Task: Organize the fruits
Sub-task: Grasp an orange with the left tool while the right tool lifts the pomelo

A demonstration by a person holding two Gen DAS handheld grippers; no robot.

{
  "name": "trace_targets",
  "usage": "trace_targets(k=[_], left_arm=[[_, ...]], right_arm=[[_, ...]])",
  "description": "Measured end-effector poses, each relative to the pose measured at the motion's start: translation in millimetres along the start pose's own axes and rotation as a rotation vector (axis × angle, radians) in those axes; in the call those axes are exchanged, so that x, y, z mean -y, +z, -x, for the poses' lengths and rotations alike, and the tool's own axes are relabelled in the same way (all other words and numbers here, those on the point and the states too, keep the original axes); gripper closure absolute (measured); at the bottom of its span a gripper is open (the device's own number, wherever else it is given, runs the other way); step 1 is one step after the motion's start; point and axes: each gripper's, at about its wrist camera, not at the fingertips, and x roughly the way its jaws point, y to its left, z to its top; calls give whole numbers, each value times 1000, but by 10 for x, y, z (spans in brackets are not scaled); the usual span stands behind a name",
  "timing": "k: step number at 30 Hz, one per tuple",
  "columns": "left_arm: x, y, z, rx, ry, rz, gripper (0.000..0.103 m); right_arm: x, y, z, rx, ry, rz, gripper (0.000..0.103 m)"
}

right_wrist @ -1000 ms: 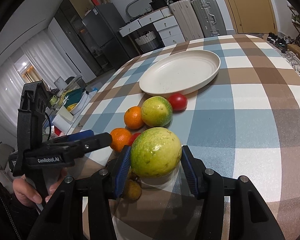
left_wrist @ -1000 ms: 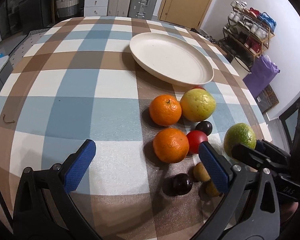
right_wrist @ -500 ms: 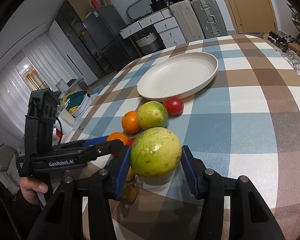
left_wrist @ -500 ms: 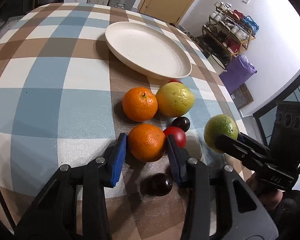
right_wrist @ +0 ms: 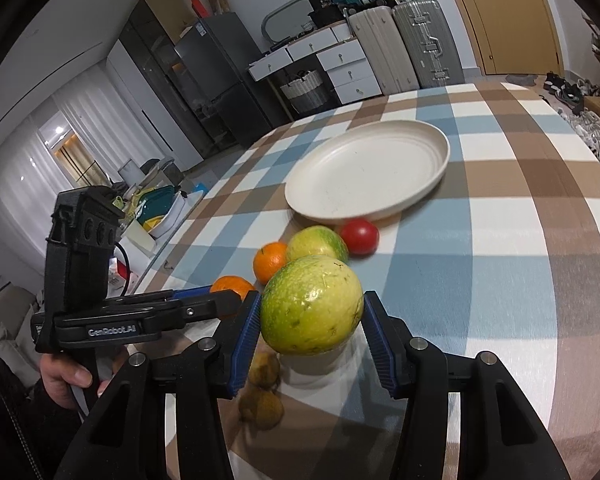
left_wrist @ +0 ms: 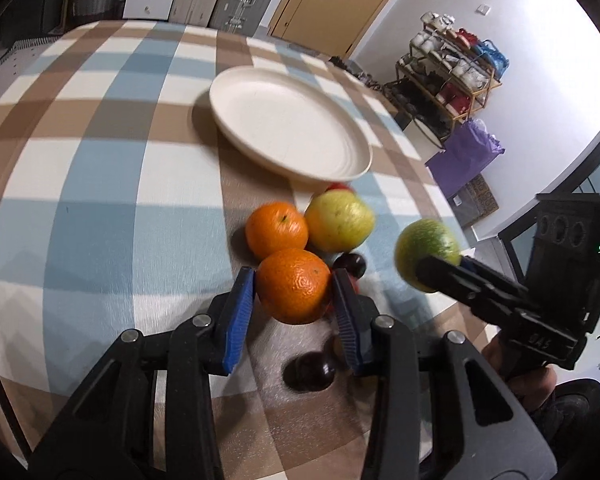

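Partly hidden behind the yellow-green fruit, the tomato shows only as a red sliver in the left wrist view, while the right wrist view shows it whole, just in front of the plate. A second red thing behind the held orange is mostly covered by the left gripper and cannot be made out. That gripper's jaws are drawn in close, both blue pads pressed to the orange's sides, and the orange looks raised off the checked tablecloth, though motion blur makes that hard to judge. The right gripper stands moderately open, its pads clamped on a large green fruit held above the cloth. Counting what shows: two oranges, the other one lying on the cloth touching the yellow-green fruit; two green-yellow fruits; two dark plums; two small brown fruits, blurred, below the right gripper; one tomato; one plate, with nothing on it. A hand grips the left gripper's handle, cut off by the frame edge.
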Motion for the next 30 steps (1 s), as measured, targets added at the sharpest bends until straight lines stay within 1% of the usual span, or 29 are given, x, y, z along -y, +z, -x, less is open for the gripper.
trace_targets(k=[2,5,14,21,25,30], left_arm=[[15,73,63,33,24,-2,67],[40,246,136,77,31,-3,67],[203,813,95,88,30,-32,67],[291,1291,-60,73,39,-45,67],[260,1546,-256,51,46,-36,67],[208,1775,-540,17,50,-37,67]], right_arm=[[0,41,-15,3,3,-2,52],[5,118,-42,7,9,-7,52],[43,499,-74,33,9,-6,52],[106,888,-120,54,4,2,52],[160,1110,-205,61,-8,8,52],[274,1347,-366,53,-24,13,52]])
